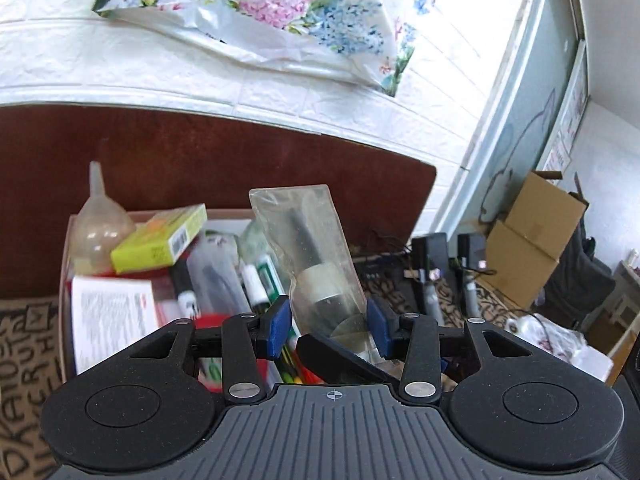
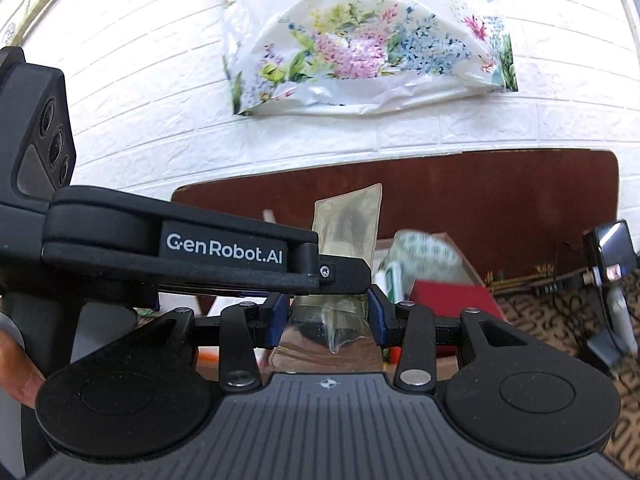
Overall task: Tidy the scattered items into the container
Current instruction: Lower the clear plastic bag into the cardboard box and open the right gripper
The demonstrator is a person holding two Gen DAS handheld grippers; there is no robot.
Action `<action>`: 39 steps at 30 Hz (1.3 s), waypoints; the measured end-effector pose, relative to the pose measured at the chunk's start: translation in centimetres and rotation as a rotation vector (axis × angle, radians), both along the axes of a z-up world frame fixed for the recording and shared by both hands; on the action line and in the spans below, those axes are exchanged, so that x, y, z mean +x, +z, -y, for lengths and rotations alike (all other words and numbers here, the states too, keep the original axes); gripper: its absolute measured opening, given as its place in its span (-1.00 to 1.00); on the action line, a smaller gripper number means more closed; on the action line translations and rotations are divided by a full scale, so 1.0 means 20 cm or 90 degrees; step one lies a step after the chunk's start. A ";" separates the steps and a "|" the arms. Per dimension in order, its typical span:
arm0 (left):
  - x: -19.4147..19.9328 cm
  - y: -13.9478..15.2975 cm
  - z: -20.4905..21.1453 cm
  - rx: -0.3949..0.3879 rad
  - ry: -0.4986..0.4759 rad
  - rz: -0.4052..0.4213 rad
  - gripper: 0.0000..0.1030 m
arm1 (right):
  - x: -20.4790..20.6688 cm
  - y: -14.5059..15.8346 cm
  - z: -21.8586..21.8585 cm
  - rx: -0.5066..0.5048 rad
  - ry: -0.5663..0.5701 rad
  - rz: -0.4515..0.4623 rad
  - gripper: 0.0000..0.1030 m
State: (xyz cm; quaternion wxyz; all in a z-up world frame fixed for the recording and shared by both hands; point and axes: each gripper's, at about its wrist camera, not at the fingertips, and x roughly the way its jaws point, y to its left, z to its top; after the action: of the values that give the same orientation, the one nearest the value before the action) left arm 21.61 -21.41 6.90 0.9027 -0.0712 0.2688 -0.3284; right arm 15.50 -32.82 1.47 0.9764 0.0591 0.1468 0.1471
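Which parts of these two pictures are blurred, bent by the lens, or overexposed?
Left wrist view: the yellow-green cardboard box in the pink container is motion-blurred; the white brick wall curves and looks washed out. Right wrist view: the patterned white-green packet is smeared; the clear plastic pouch stays sharper.

Both matte black plastic grippers, left gripper [image 1: 327,322] and right gripper [image 2: 328,320], carry blue-padded jaws, silver screws, ribbed grey housing; white "GenRobot.AI" lettering at ten o'clock.
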 end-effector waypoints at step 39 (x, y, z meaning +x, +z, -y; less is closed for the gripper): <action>0.18 -0.20 0.02 0.010 0.032 0.012 1.00 | 0.24 -0.24 0.09 -0.030 0.012 -0.040 -0.34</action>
State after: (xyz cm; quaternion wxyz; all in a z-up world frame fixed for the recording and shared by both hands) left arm 25.27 -21.90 2.97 0.9137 -0.0677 0.2609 -0.3042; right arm 20.30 -34.70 -3.31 0.9710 0.0390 0.1812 0.1507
